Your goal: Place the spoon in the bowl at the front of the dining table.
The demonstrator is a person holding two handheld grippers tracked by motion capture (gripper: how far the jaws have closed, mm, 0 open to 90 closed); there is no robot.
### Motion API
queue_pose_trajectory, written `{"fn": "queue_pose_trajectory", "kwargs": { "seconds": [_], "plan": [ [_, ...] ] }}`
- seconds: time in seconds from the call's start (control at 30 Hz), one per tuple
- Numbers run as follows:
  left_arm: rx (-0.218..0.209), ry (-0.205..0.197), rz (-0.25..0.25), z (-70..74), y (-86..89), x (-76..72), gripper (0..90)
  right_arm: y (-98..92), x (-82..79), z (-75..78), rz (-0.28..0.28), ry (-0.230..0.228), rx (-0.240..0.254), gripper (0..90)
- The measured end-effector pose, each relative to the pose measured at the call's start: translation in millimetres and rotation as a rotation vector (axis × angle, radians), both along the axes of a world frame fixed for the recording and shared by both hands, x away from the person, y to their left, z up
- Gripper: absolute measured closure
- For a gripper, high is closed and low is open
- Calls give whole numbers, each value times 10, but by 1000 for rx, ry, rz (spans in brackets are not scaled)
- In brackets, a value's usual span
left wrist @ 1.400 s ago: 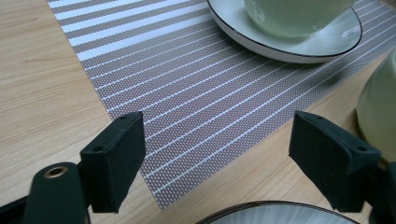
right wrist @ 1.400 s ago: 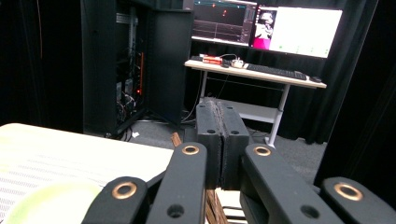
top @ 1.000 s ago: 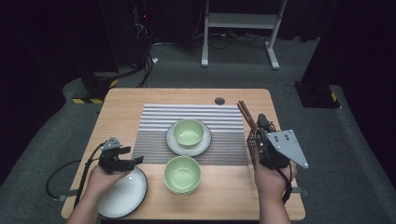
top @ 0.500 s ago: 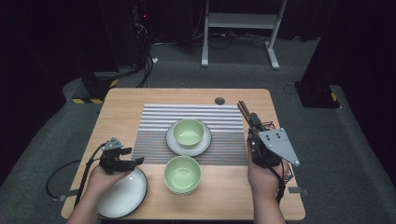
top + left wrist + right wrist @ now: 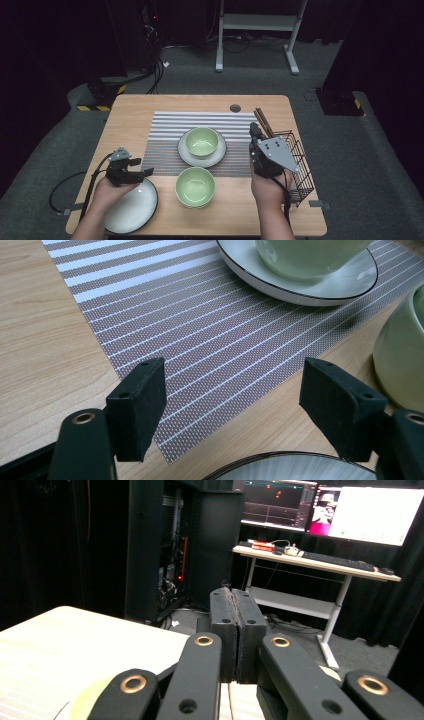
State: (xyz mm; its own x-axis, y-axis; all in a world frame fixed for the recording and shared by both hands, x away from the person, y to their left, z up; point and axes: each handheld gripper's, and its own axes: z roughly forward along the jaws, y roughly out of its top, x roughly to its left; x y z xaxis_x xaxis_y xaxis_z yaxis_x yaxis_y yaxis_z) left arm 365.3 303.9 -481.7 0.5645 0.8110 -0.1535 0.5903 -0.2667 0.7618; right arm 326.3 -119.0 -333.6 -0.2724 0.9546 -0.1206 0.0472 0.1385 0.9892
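My right claw (image 5: 255,131) is drifting in from the counter's right edge toward the middle, and it now sits just right of the striped placemat (image 5: 165,135), beside the wire basket (image 5: 299,165) with the chopsticks (image 5: 263,121) leaning behind it. Its jaws are pressed flat together with nothing between them; in the right gripper view they point level out over the counter (image 5: 127,117).

My left claw (image 5: 136,169) hovers at the far rim of the white plate (image 5: 131,212), jaws wide apart but just now easing inward, nothing between them. The left gripper view looks over the mat's corner, with the plate rim below.

My read: the plate is the target, not yet gripped. The near green bowl (image 5: 195,186) stands just beside it, and another bowl on a saucer (image 5: 202,145) sits on the mat.
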Motion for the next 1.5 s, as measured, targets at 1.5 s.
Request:
{"fn": "queue_pose_trajectory", "kwargs": {
  "seconds": [1.5],
  "plan": [
    [8,-22,5,29,14,-24,248,660,418,-248,135,27,45,893]
  ]
}}
